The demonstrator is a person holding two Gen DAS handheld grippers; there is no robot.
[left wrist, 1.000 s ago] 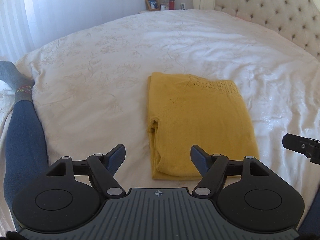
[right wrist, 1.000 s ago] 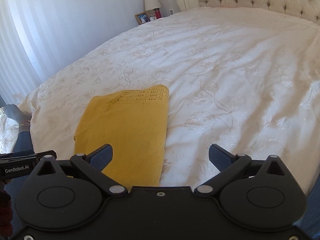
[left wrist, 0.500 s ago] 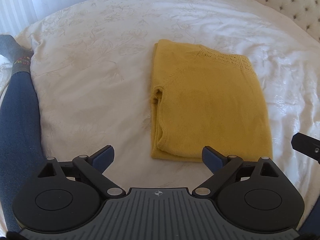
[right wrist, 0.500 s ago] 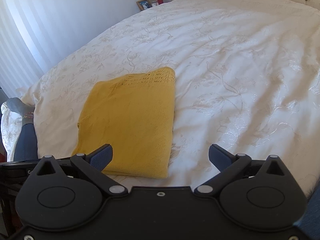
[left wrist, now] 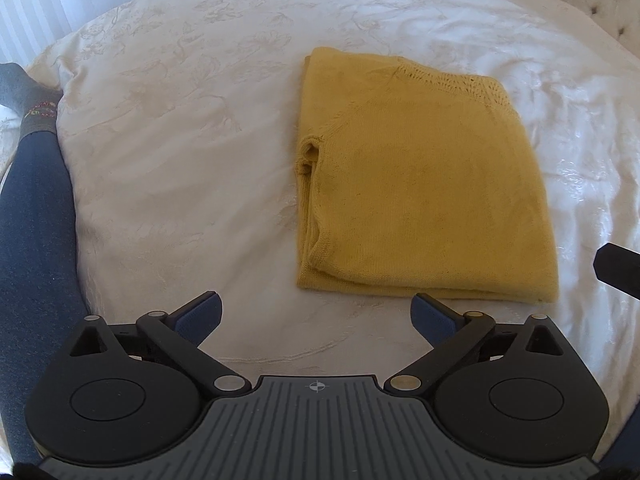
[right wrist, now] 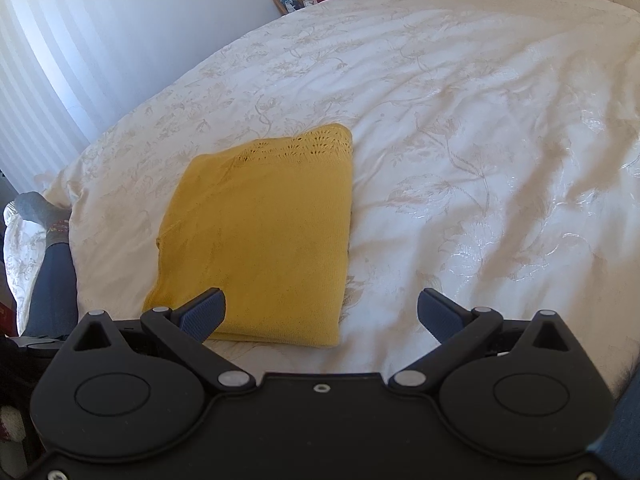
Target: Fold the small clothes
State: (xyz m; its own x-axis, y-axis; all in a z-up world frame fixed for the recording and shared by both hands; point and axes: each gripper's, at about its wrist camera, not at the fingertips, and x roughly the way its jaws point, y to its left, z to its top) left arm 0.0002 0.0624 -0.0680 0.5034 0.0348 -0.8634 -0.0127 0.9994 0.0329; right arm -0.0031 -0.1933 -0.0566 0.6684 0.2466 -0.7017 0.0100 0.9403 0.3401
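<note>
I have the yellow knit top lying folded into a neat rectangle on the white bedspread, its near edge just beyond my left gripper. That gripper's fingers are opening wide with nothing between them; only bare bedspread shows in the gap. My right gripper is also spread wide and empty, its left finger overlapping the near left corner of the top in its own view, though I cannot tell whether it touches the cloth.

The top looks close to finished, so I judge the main risk to be disturbing it. If I lower either gripper carelessly, a finger could catch the loose layered edge on the left side, where a sleeve fold bulges, and drag the layers apart. The soft, wrinkled bedspread could also bunch up under a finger and get pinched along with the knit. A person's leg in dark blue lies at the far left, well apart.
</note>
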